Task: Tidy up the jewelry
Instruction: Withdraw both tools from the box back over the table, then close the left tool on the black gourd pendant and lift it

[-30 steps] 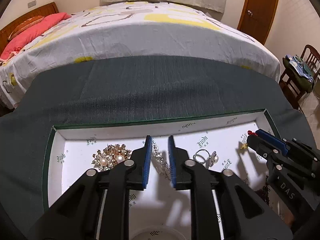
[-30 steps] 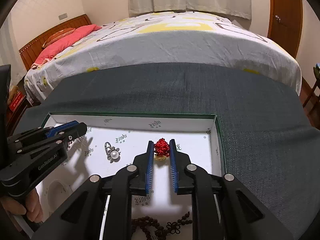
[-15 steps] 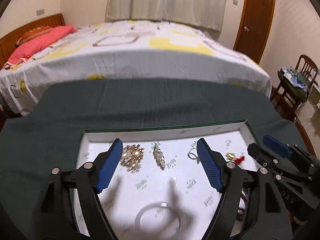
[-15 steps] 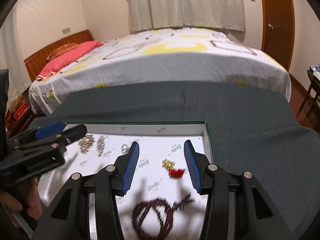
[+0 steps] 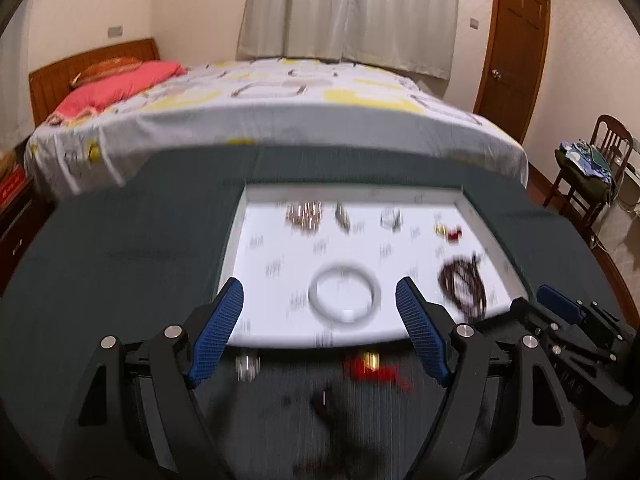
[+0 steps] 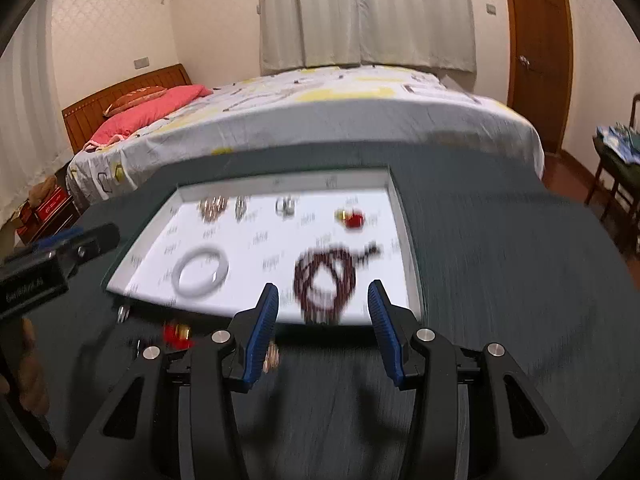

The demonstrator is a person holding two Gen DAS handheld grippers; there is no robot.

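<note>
Both tongs, left and right, hang released and empty over the worktop, so settle first, then take the loose red charm at 6 o'clock of the tray squarely.

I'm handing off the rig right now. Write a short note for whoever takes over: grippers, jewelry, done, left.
Left gripper: jaws wide open, empty, hovering near the tray's front edge.
Right gripper: jaws wide open, empty, same edge.
In the white tray: gold brooch, a small sparkly piece, pearl ring, red-and-gold charm, white bangle, dark bead bracelet.
Left, on the dark cloth in front of the tray: a second red-and-gold charm, a small silver piece and more small bits too blurred to identify.
Both views are motion-blurred.
</note>
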